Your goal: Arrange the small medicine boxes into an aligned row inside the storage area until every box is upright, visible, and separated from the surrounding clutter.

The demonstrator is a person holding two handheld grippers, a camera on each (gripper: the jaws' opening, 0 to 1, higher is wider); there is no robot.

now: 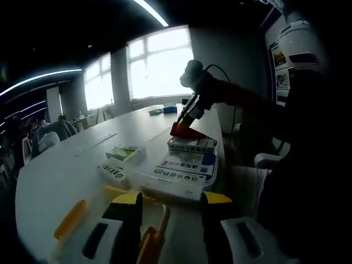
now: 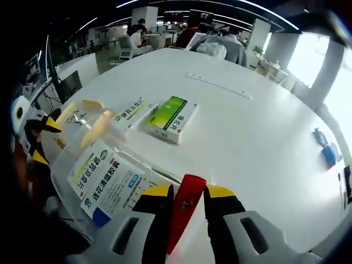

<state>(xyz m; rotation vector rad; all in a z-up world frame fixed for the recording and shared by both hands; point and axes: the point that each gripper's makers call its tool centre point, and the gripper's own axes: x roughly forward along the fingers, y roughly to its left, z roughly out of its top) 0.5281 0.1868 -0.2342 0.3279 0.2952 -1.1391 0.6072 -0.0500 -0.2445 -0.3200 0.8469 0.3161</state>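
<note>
A clear plastic storage tray (image 1: 144,181) sits at the table's near edge. Inside it, white-and-blue medicine boxes (image 1: 184,165) lie flat, with another white box (image 1: 191,144) on top at the far end. My right gripper (image 1: 188,116) hovers over that end, shut on a thin red box (image 1: 186,131). The right gripper view shows this red box (image 2: 184,206) upright between my right gripper's (image 2: 188,192) jaws, above the tray's flat boxes (image 2: 104,181). A green box (image 2: 170,118) and a white box (image 2: 132,113) lie on the table outside the tray. My left gripper (image 1: 173,201) is open just before the tray.
An orange stick (image 1: 70,218) and pale yellow sticks (image 2: 98,127) lie on the white table (image 2: 247,137) near the tray. A white strip (image 2: 219,85) lies further out. Chairs and seated people (image 2: 220,47) line the far side. Small blue items (image 2: 324,148) rest near the right edge.
</note>
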